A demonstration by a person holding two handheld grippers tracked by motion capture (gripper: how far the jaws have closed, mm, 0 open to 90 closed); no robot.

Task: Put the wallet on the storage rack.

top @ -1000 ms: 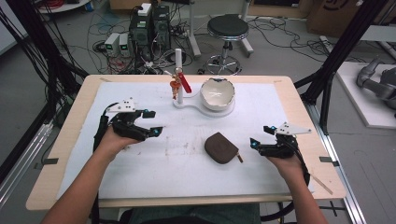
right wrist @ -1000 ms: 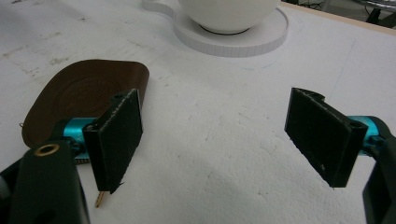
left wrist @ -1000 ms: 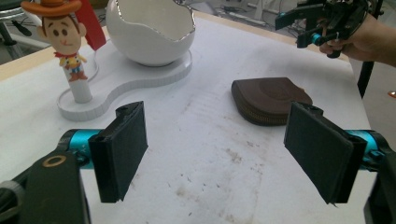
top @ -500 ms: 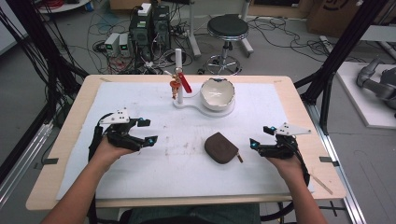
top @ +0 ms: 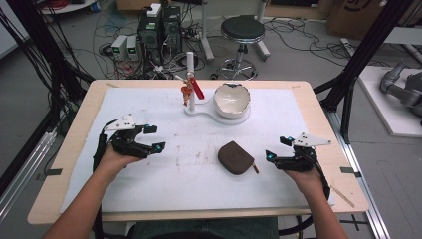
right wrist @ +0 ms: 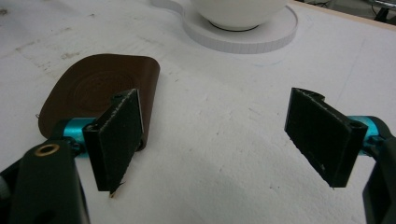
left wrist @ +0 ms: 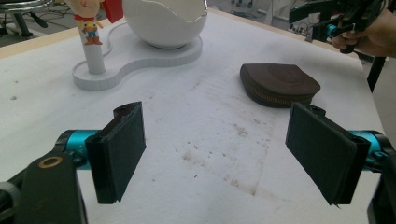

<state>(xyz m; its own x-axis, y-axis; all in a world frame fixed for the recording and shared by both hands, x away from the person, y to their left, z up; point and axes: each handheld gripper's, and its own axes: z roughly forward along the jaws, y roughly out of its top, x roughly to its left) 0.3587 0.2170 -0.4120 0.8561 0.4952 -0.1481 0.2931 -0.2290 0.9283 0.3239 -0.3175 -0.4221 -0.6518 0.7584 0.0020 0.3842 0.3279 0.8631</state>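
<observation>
A brown zip pouch lies flat on the white mat, right of centre. My right gripper hovers just right of it, open and holding nothing. In the right gripper view the pouch sits behind the left jaw of that gripper. My left gripper is open over the left part of the mat, well apart from the pouch. In the left gripper view the pouch lies ahead and to the right of the open left gripper, and the right gripper shows beyond it.
At the mat's far middle stands a white base bearing an egg-shaped bowl and a post with a small toy figure. The wooden table's edge rings the mat. A stool and computers stand on the floor beyond.
My left gripper has drawn back toward the person and slightly left, still open. The right gripper and the pouch have not moved.
</observation>
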